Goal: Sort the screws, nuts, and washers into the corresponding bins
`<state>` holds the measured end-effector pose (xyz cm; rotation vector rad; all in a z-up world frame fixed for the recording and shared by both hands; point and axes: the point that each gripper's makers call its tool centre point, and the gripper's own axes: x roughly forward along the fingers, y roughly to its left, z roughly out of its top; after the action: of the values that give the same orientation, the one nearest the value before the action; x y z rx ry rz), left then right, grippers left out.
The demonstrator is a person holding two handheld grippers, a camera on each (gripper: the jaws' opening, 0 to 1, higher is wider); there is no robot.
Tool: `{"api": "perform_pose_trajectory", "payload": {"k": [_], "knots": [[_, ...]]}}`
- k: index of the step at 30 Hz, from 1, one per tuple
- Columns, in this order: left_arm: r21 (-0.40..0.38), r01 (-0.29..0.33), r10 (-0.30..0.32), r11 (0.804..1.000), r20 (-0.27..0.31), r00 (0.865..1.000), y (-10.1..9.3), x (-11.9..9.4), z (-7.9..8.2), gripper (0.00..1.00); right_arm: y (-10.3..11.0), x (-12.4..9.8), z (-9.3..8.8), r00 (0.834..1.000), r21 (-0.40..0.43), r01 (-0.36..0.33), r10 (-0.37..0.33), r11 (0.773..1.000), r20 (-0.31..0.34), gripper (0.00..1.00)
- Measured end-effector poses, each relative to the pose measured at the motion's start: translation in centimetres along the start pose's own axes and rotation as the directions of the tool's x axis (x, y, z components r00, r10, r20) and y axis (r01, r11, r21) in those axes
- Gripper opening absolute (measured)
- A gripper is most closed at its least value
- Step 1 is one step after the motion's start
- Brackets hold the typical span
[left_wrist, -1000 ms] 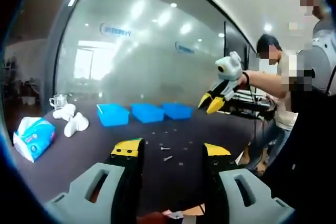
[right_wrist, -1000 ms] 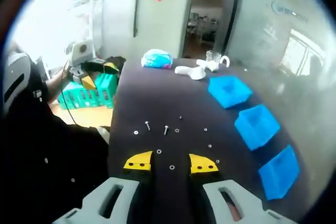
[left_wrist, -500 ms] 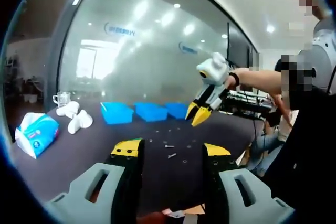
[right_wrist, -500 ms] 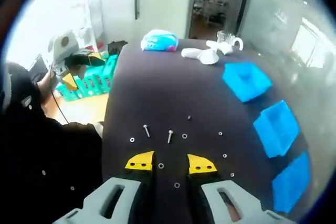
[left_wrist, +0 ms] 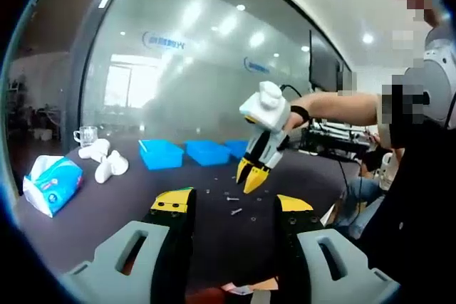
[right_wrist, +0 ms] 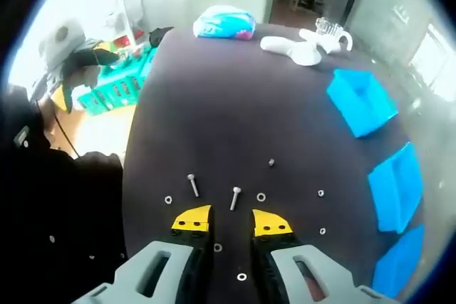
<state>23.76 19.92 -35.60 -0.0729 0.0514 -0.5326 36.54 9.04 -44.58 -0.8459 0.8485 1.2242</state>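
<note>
Right gripper [right_wrist: 233,220] (jaws apart) above screws [right_wrist: 234,198].

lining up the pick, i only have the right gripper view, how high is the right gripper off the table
Observer: In the left gripper view the right gripper hangs tips-down just above the dark table, not touching.
Operator: are its jaws open
Observer: Yes, parted, nothing between them.
Operator: where's the left gripper
Observer: The left gripper is open too, held low at the table's near edge, short of the screws.
Operator: bins blocked?
Observer: No, three blue bins stand in a row beyond the screws.
</note>
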Motion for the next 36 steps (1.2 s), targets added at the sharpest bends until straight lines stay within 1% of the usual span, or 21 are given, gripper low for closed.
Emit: {"api": "perform_pose_trajectory", "payload": {"k": [9,12,16,19,26,27,28,29,36], "knots": [[0.0,-0.01,0.01,1.0,0.0,1.0,0.3,-0.2,-0.1,0.38,0.3,1.3,0.4,1.0,-0.006,-0.01,0.01,1.0,-0.02,0.15],[-0.001,-0.013,0.013,1.0,0.008,1.0,0.5,-0.4,0.3,0.38,0.1,1.6,0.5,1.0,-0.009,-0.008,0.008,1.0,-0.024,0.14],[0.001,-0.015,0.015,1.0,0.006,1.0,0.6,-0.4,0.2,0.38,-0.3,2.0,0.4,1.0,0.0,-0.01,0.01,1.0,-0.029,0.13],[0.001,-0.016,0.016,1.0,0.003,1.0,0.6,-0.4,0.1,0.38,-0.5,2.2,0.1,0.999,0.003,-0.005,0.005,1.0,-0.04,0.1],[-0.004,-0.023,0.023,1.0,0.005,1.0,0.8,-0.5,0.2,0.38,-0.2,2.5,-0.2,0.999,-0.003,-0.006,0.005,1.0,-0.045,0.08],[-0.004,-0.023,0.023,1.0,0.006,1.0,0.8,-0.5,0.2,0.38,-0.2,2.6,-0.2,0.999,-0.008,-0.005,0.004,1.0,-0.047,0.06],[-0.004,-0.024,0.024,1.0,0.006,1.0,0.8,-0.5,0.2,0.38,-0.2,2.6,-0.2,0.999,-0.015,-0.003,0.003,1.0,-0.048,0.01],[-0.005,-0.024,0.024,1.0,0.006,1.0,0.8,-0.5,0.2,0.38,-0.2,2.6,-0.2,0.999,-0.019,-0.004,0.003,1.0,-0.049,0.0],[-0.007,-0.026,0.026,1.0,0.009,1.0,0.8,-0.6,0.2,0.38,-0.2,2.4,-0.1,0.999,-0.019,-0.009,0.008,1.0,-0.041,0.0]]}}
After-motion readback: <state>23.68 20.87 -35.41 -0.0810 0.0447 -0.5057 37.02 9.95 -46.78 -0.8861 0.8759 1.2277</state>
